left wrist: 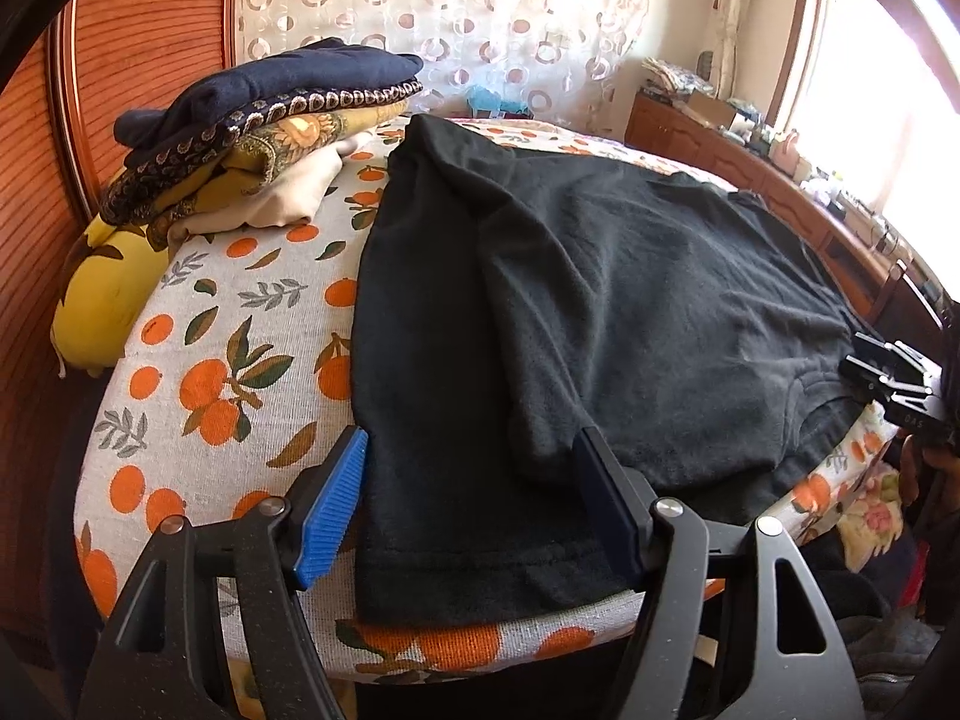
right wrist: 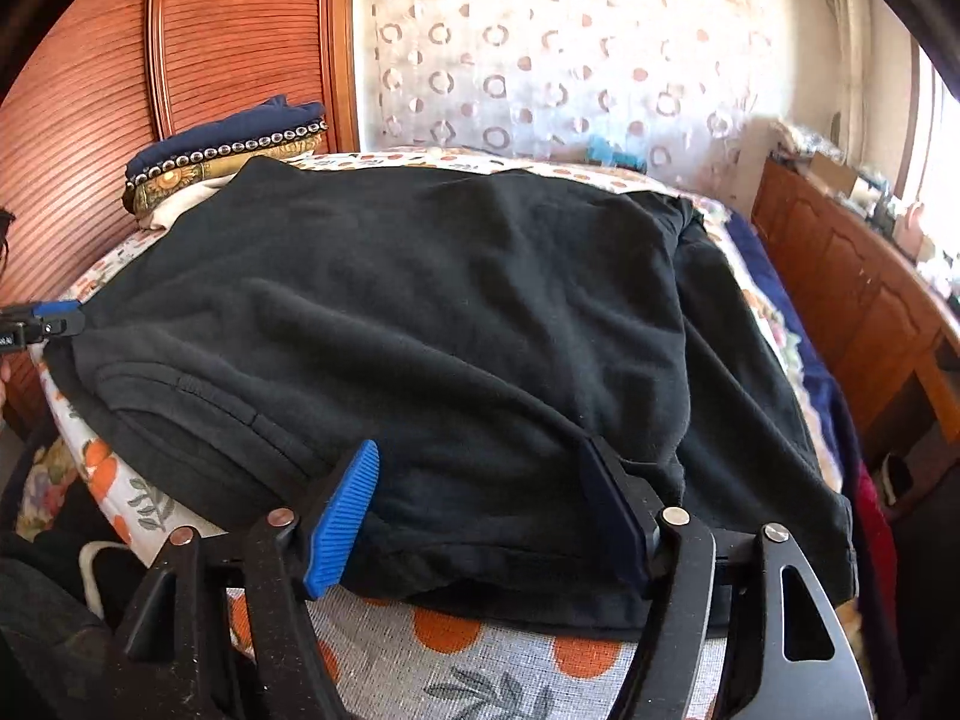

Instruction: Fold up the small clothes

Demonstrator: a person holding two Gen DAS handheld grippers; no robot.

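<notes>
Now black shirt [right wrist: 420, 312] lies between right hand-held gripper [right wrist: 480, 510].

Shirt [left wrist: 600, 312] on table [left wrist: 198, 360]; pile [left wrist: 258, 138] behind

I see bare cover [left wrist: 240, 324] free on the shirt's [left wrist: 600, 300] left side; the clothes stack [left wrist: 258, 120] blocks the far left corner, and the cabinet [right wrist: 852, 288] hems in the right.

Both wrist views close, angled down across bed toward far curtain [right wrist: 540, 72]. Left view over near-left hem, right view over near-right hem; shared: black shirt [left wrist: 600, 300], clothes pile [left wrist: 264, 120].
</notes>
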